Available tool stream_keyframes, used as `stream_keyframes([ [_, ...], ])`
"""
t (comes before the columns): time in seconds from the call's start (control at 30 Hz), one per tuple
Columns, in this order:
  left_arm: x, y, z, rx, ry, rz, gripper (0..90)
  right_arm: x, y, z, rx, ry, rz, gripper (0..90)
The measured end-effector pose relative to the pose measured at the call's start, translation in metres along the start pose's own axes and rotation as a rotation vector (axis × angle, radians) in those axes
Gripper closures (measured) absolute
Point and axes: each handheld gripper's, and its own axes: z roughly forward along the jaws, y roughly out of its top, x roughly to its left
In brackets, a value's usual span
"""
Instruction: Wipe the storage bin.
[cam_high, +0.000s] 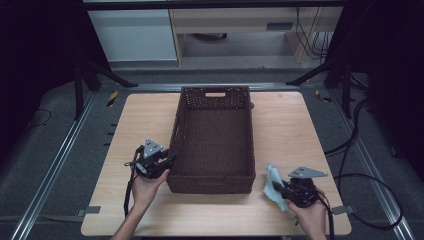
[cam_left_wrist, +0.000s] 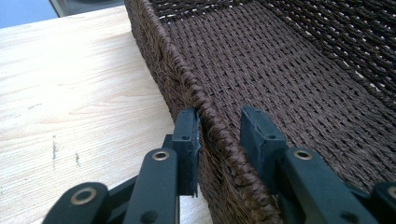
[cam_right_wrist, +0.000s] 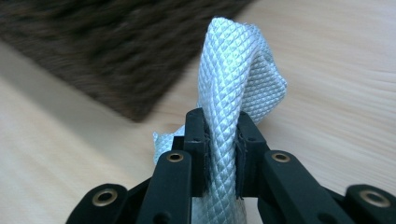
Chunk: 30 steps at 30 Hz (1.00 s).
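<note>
Left gripper (cam_left_wrist: 219, 135) straddles the left rim of the basket (cam_high: 212, 145), one jaw touching outside, the other inside with a gap. Right gripper (cam_right_wrist: 222, 135) clamps a pale blue cloth (cam_right_wrist: 236, 79) beside the basket's near right corner.

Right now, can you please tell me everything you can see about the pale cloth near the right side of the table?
The cloth is pale blue-white with a fine diamond-quilted weave and a soft sheen, like microfibre. It is bunched into a folded loop, not spread flat. The right gripper is shut on it, both black jaws pressing its sides, and the loop rises above them. In the high view it hangs crumpled at the near right of the wooden table, just right of the brown woven basket and apart from it.
</note>
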Motion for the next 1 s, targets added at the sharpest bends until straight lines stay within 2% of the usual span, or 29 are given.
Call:
stream_keyframes([
  [0.1, 0.000, 0.000, 0.000, 0.000, -0.001, -0.004, 67.0, -0.018, -0.005, -0.008, 0.000, -0.058, 0.023, 78.7],
  [0.3, 0.000, 0.000, 0.000, -0.001, -0.001, -0.008, 66.5, -0.037, -0.012, -0.004, 0.021, -0.080, 0.056, 78.3],
  [0.53, 0.001, 0.000, 0.000, 0.001, -0.004, -0.008, 66.4, -0.043, -0.017, 0.002, 0.057, -0.100, 0.068, 77.6],
  [0.67, 0.001, 0.000, 0.000, 0.000, -0.003, -0.008, 66.3, -0.047, -0.020, 0.005, 0.072, -0.140, 0.068, 70.4],
  [0.87, 0.001, 0.000, 0.000, -0.001, -0.001, -0.007, 66.2, -0.048, -0.018, 0.003, 0.028, -0.158, 0.079, 57.8],
  [1.0, 0.001, 0.000, 0.000, 0.000, -0.005, -0.009, 66.3, -0.048, -0.015, 0.000, -0.012, -0.175, 0.072, 53.0],
])
